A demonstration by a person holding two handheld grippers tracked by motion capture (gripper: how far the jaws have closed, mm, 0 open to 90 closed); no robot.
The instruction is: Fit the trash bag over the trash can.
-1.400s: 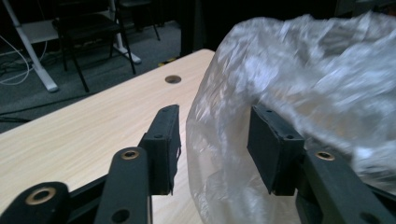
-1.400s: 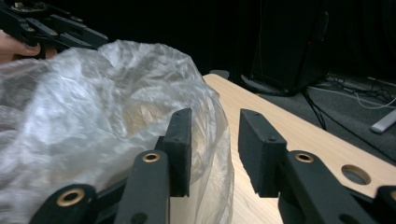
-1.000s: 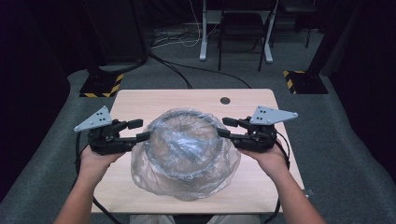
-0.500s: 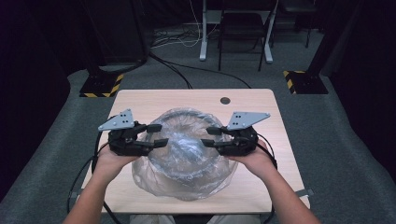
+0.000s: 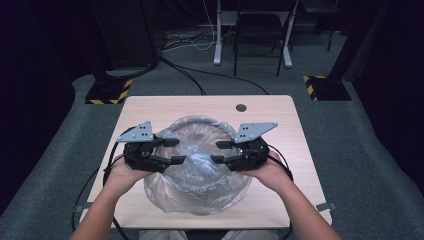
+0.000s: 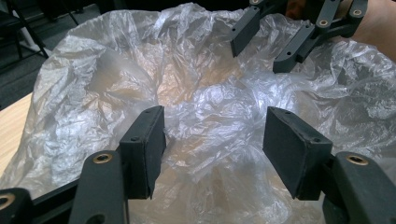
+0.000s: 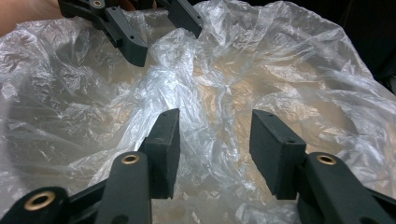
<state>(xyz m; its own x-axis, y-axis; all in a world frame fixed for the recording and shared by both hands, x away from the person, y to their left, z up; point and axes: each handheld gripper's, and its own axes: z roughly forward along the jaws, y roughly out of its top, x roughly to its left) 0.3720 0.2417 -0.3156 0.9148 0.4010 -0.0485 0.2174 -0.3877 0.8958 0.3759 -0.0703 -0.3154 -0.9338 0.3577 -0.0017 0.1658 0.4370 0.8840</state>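
A clear crumpled plastic bag (image 5: 197, 172) lines a round dark-rimmed container (image 5: 200, 119) on the wooden table (image 5: 280, 115). My left gripper (image 5: 176, 151) reaches in over it from the left. My right gripper (image 5: 219, 152) reaches in from the right, and the two face each other a short way apart. Both pairs of jaws have just been opening. In the left gripper view, loose film (image 6: 210, 107) lies between the spread pads of the left gripper (image 6: 212, 140), unpinched, with the right gripper (image 6: 264, 46) beyond. In the right gripper view, a fold (image 7: 205, 116) rises between the right gripper's (image 7: 215, 144) pads, with the left gripper (image 7: 163, 39) beyond.
A small round hole (image 5: 241, 107) sits near the table's far edge. Stand bases with yellow and black stripes (image 5: 107, 92) (image 5: 325, 87) rest on the grey floor beyond. Cables (image 5: 200, 82) and metal legs (image 5: 250, 55) lie behind the table.
Both grippers have moved inward from the bag's sides to above its middle and come lower. Their jaws stand wider apart than before.
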